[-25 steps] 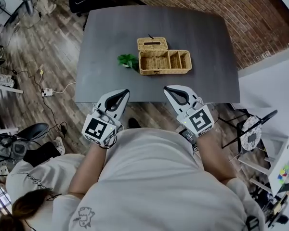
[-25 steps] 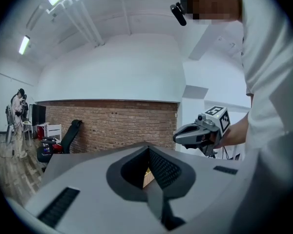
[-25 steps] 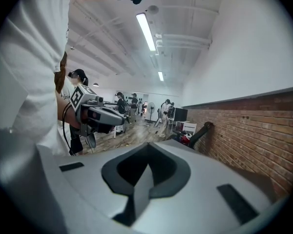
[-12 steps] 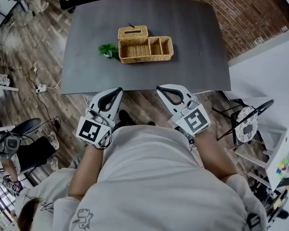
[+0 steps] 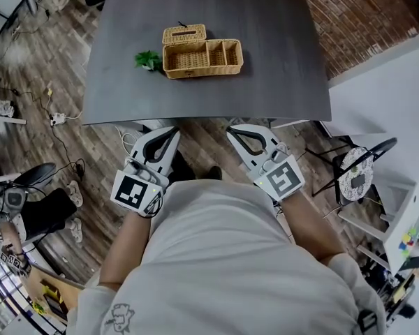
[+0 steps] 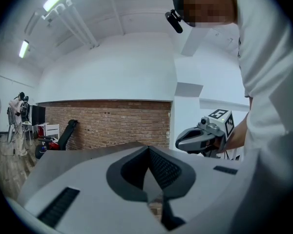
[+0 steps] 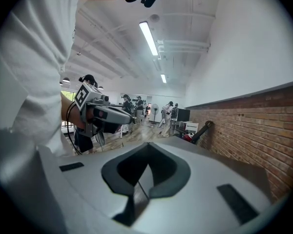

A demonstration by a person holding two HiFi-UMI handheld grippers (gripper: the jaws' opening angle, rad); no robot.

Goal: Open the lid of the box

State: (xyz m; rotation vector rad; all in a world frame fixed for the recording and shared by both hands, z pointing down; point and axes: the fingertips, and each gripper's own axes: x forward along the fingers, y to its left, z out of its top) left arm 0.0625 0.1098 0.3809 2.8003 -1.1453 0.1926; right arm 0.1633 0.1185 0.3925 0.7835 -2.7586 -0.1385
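Observation:
A wicker box [image 5: 202, 58] stands on the dark grey table [image 5: 279, 68]; its compartments show from above. Its wicker lid [image 5: 184, 33] lies flat behind the box's left part, touching it. Both grippers hang over the wooden floor, just short of the table's near edge and well away from the box. My left gripper [image 5: 173, 131] [image 6: 149, 151] has its jaws together with nothing between them. My right gripper [image 5: 232, 130] [image 7: 147, 149] is shut and empty too. Each gripper view shows the other gripper beside it, and neither shows the box.
A small green plant [image 5: 149, 60] sits on the table left of the box. A brick wall [image 5: 363, 19] runs behind the table. A chair [image 5: 359, 176] stands at the right. Cables and a power strip [image 5: 56, 118] lie on the floor at the left. People stand far off [image 7: 168, 110].
In the head view the table and box have slid up and away. Both grippers have drawn back from over the table's near edge to over the floor, still side by side and shut.

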